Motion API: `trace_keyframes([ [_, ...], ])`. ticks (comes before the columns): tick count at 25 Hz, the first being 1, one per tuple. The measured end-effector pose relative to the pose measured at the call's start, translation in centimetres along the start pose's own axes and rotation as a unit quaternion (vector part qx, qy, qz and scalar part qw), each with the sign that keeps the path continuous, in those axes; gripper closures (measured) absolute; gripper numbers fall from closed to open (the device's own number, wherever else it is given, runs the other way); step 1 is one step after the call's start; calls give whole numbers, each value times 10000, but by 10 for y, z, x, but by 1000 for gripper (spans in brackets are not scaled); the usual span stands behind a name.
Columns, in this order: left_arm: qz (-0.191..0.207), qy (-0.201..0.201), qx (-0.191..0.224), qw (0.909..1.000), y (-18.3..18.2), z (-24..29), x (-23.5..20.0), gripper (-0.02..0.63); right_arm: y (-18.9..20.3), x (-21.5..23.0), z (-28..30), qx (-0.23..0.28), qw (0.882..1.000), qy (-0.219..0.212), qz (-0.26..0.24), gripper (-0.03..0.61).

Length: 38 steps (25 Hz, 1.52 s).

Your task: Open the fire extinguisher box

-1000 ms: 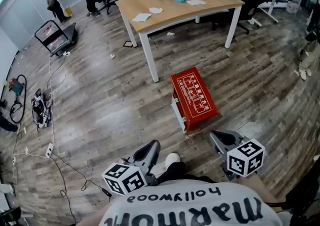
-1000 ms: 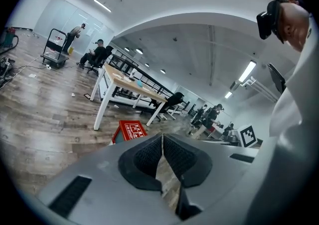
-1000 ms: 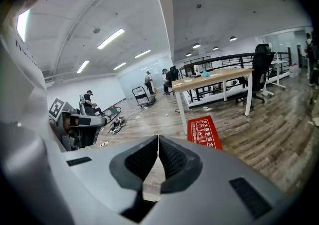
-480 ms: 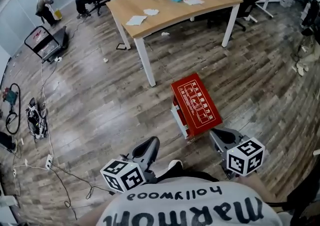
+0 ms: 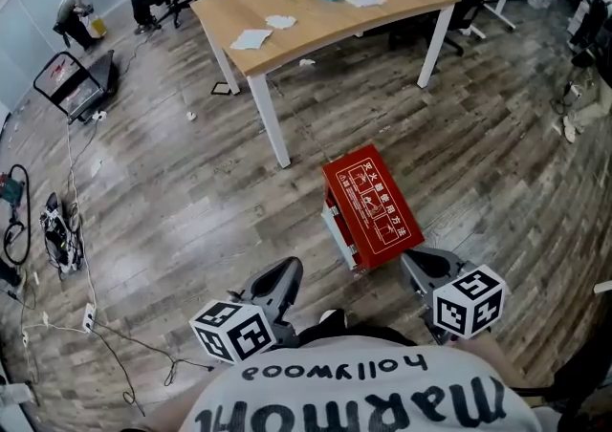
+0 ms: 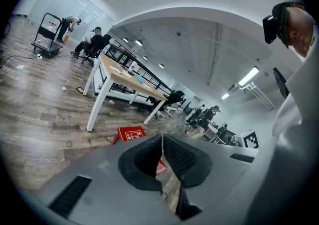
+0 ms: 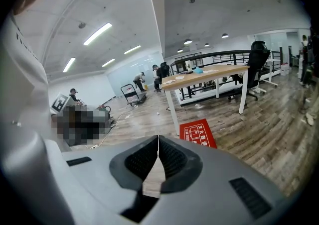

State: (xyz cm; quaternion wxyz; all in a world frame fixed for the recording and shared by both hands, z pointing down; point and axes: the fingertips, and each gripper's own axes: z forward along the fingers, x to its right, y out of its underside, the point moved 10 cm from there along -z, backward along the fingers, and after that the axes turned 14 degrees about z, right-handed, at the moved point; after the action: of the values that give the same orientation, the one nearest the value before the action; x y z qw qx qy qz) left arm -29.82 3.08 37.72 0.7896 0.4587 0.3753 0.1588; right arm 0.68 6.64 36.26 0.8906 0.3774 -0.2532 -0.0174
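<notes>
Fire extinguisher box (image 5: 368,205) lies on the floor (image 5: 191,191) at frame centre, just above and between the left hand-held gripper (image 5: 286,270) and right hand-held gripper (image 5: 417,259), both closed empty.

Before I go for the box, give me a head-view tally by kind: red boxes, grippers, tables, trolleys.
fire extinguisher box, red: 1
grippers: 2, the left gripper and the right gripper, both with jaws together and empty
wooden table: 1
trolley: 1
Total: 5
</notes>
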Motion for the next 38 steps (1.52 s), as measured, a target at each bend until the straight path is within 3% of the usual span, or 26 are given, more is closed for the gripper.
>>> trace_keyframes([
  [9, -78, 66, 83, 9999, -12, 21, -11, 598, -20, 3, 13, -69, 9997, 35, -239, 568],
  [18, -431, -232, 129, 9987, -8, 35, -4, 598, -30, 24, 3, -77, 9996, -11, -277, 568],
  [25, -623, -486, 371, 9962, -15, 77, 23, 598, -71, 72, -23, 357, 9973, -470, -429, 568],
  [32, -714, -605, 460, 9945, -21, 118, 45, 598, -114, 122, -24, 252, 9960, -576, -639, 568],
  [38, -895, -802, 769, 9898, -13, 142, 41, 598, -143, 145, -15, 189, 9884, -1016, -1110, 568],
])
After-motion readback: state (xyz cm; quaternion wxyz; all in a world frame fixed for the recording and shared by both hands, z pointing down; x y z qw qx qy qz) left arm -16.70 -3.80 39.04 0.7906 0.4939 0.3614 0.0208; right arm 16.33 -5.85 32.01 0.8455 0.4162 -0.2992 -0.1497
